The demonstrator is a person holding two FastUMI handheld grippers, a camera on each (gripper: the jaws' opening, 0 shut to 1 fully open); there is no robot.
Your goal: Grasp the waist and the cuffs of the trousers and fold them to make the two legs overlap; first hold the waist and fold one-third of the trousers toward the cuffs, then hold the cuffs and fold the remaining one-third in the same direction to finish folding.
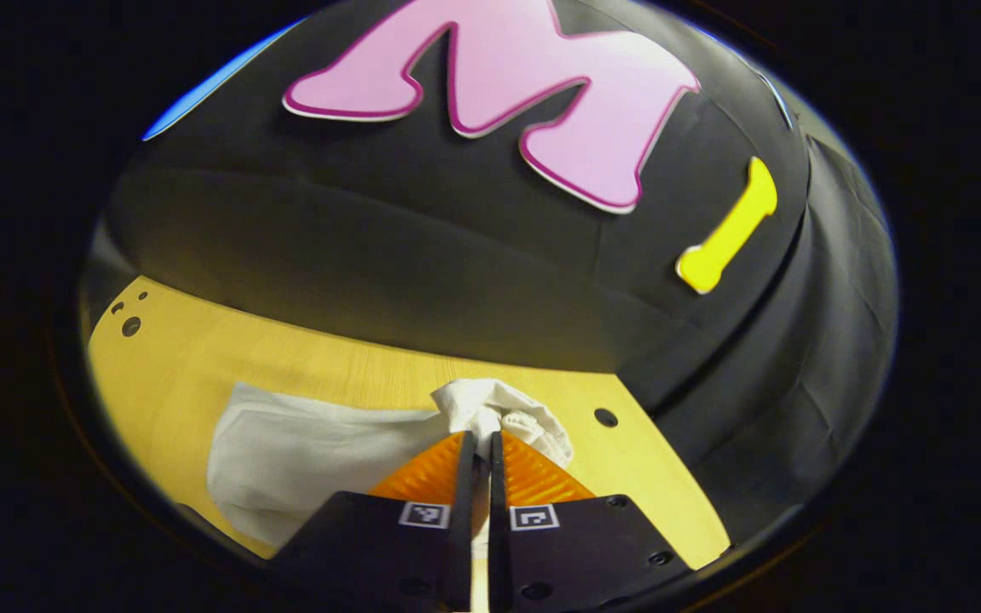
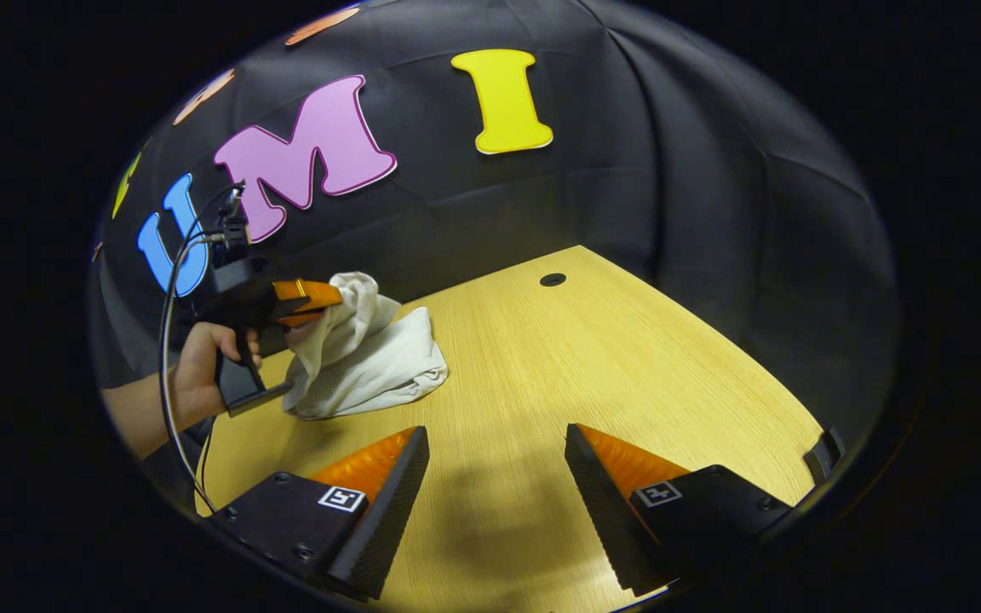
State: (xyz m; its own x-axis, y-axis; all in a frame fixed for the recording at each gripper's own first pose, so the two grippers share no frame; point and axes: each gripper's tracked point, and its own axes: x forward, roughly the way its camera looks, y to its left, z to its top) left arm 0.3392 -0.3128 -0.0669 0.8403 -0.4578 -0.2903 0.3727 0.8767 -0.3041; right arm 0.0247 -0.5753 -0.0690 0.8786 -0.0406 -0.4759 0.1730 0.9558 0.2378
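Pale white trousers lie bunched on the wooden table. In the left gripper view my left gripper is shut on a gathered end of the cloth, which puffs up just past the fingertips. In the right gripper view the trousers sit at the left as a crumpled heap, one end lifted off the table by the left gripper, held by a hand. My right gripper stands open above bare table, to the right of and nearer than the heap, holding nothing. Which end of the trousers is held I cannot tell.
The black cloth wall rises close behind the table on the far and right sides. A round hole marks the table's far part, and small holes mark its corner. A cable loops from the left gripper.
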